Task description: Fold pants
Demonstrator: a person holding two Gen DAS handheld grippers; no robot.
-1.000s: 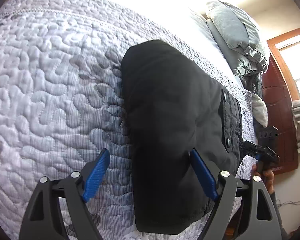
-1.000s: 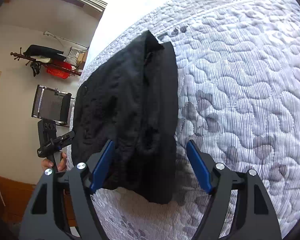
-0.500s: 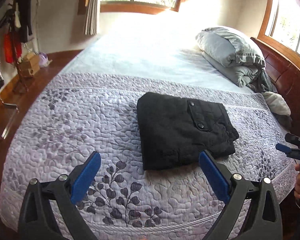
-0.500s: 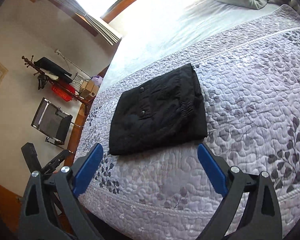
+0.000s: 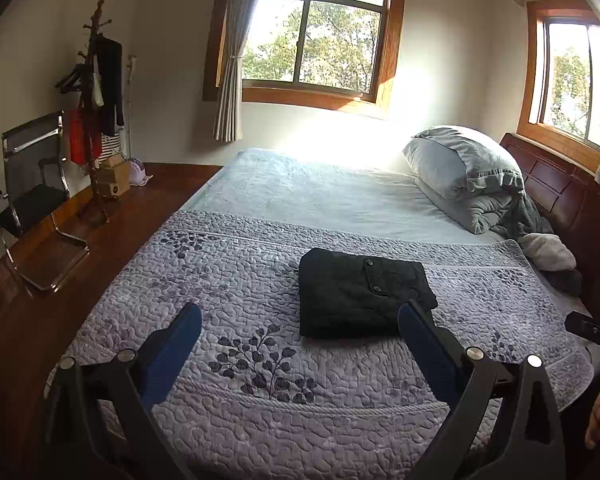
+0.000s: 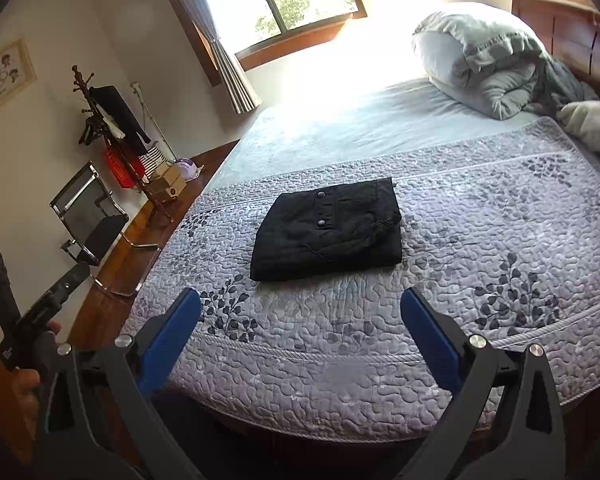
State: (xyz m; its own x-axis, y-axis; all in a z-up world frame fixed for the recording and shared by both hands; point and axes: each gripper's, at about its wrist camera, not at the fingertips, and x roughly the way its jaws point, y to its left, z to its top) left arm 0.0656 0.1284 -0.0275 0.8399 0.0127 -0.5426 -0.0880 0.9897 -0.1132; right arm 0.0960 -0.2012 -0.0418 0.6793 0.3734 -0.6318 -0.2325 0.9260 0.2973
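Left wrist view: the left gripper (image 5: pixel 300 344) gapes wide and empty; the right gripper (image 6: pixel 300 320) is opening, nothing between its blue pads. The pants (image 6: pixel 328 228) lie folded mid-quilt (image 6: pixel 500 240), well beyond both. Any return pass snagging the top flap could undo the stack.

Black pants (image 5: pixel 360 294) on a lavender-grey quilt (image 5: pixel 236 280) printed with dark leaf sprigs.

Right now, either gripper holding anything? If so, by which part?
Nothing held. Left gripper is open and empty; right gripper has its jaws opening with nothing between them. The folded black pants lie on the quilt, clear of both.
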